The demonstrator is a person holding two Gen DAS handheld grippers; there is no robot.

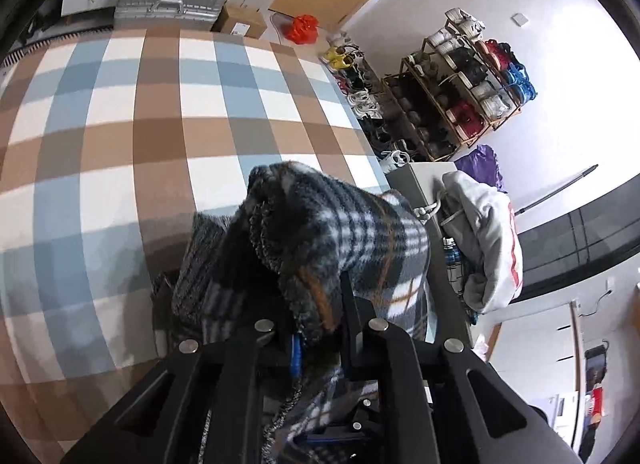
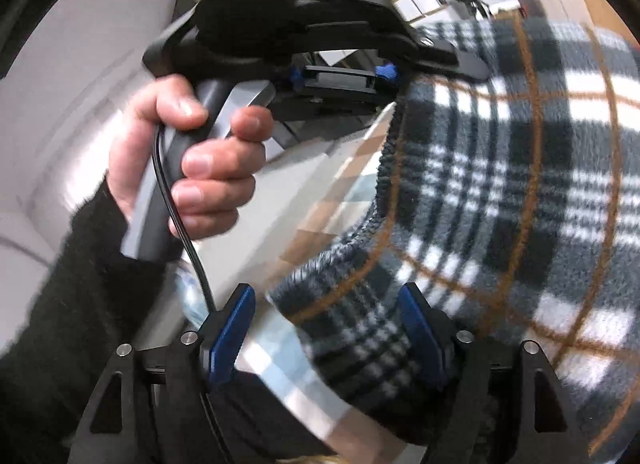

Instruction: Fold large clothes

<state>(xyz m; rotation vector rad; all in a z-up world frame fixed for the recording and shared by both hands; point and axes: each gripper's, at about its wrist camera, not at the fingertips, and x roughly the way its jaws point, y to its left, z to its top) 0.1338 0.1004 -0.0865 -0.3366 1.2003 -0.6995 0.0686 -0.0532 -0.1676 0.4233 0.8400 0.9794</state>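
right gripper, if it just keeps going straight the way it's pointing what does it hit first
Most likely the plaid fleece garment: its cloth already hangs between the open fingers of the right gripper and fills the view ahead. The left gripper sits further on, up and left of that line, though depth is hard to judge.

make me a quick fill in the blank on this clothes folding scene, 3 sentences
1. The left gripper has its jaws ____ on the dark plaid fleece garment.
2. The right gripper has its jaws ____, with plaid fleece between them.
3. The checked brown, blue and white cover lies ____ the garment.

Missing words: shut; open; under
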